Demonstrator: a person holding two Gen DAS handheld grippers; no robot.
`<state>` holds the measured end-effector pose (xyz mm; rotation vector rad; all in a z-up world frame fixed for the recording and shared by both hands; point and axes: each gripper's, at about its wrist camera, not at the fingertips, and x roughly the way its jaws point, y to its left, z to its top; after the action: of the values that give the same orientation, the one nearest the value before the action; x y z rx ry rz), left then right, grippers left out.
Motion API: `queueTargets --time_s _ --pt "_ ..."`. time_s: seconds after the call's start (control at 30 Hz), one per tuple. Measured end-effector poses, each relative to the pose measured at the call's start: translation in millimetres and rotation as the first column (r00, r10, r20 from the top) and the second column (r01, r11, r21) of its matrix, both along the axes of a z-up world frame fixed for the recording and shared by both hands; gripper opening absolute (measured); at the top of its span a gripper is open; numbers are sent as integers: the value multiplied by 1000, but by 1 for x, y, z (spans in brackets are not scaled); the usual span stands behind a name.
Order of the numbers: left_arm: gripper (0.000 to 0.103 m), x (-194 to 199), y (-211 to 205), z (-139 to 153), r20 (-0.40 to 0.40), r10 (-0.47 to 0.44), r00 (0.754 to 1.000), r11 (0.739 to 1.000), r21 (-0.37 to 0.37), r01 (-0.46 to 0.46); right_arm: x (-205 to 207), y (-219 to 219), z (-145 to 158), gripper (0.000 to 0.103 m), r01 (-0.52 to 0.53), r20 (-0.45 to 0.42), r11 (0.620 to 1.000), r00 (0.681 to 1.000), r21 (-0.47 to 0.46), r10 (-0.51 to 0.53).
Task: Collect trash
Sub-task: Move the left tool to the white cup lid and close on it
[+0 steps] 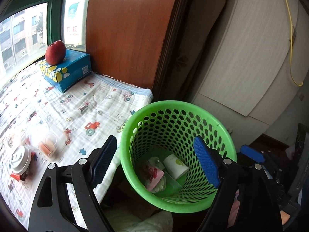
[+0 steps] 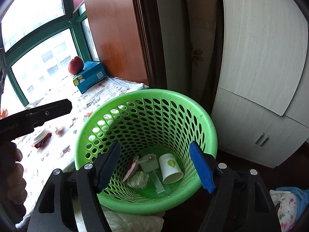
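Observation:
A green perforated wastebasket (image 1: 222,135) (image 2: 204,123) stands beside the bed. Inside lie a white paper cup (image 1: 176,166) (image 2: 171,167), a pink wrapper (image 1: 154,176) (image 2: 132,169), crumpled tissue (image 2: 139,179) and a clear plastic piece (image 2: 159,182). My left gripper (image 1: 155,160) is open and empty above the basket. My right gripper (image 2: 158,167) is open and empty over the basket's mouth. On the bed a white lid (image 1: 19,159) (image 2: 40,135) sits on a red wrapper (image 1: 16,176), next to a clear plastic container (image 1: 51,141).
A blue tissue box (image 1: 71,71) (image 2: 90,78) with a red apple (image 1: 55,52) (image 2: 76,65) on top sits by the window. A wooden panel (image 1: 127,31) and white cabinets (image 2: 260,77) stand behind. The bed has a printed cloth (image 1: 81,108).

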<state>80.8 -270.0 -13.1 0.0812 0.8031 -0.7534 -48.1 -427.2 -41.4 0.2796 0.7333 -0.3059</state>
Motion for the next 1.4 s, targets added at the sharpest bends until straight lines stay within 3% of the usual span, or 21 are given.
queueTargets --time_s 0.23,0.47,0.73,0.93,1.1,1.4 --pt "80 11 35 -1 46 89 995 994 54 -91 12 18 5 72 -48 9 999 999 -1 48" --pt "80 39 89 -10 49 213 976 971 100 -217 29 46 7 74 -113 12 994 993 -4 113" --pt "80 80 160 -26 35 370 928 914 166 -371 56 80 6 74 -196 11 981 981 2 196" --pt "80 108 205 -44 18 439 899 874 222 -431 71 102 6 74 -247 12 969 969 3 247" --pt "80 125 227 -61 -41 454 890 870 235 -433 85 116 3 74 -276 -1 961 961 9 276" --pt "80 141 237 -85 -98 429 898 886 240 -398 109 138 -5 74 -319 -27 948 947 14 320"
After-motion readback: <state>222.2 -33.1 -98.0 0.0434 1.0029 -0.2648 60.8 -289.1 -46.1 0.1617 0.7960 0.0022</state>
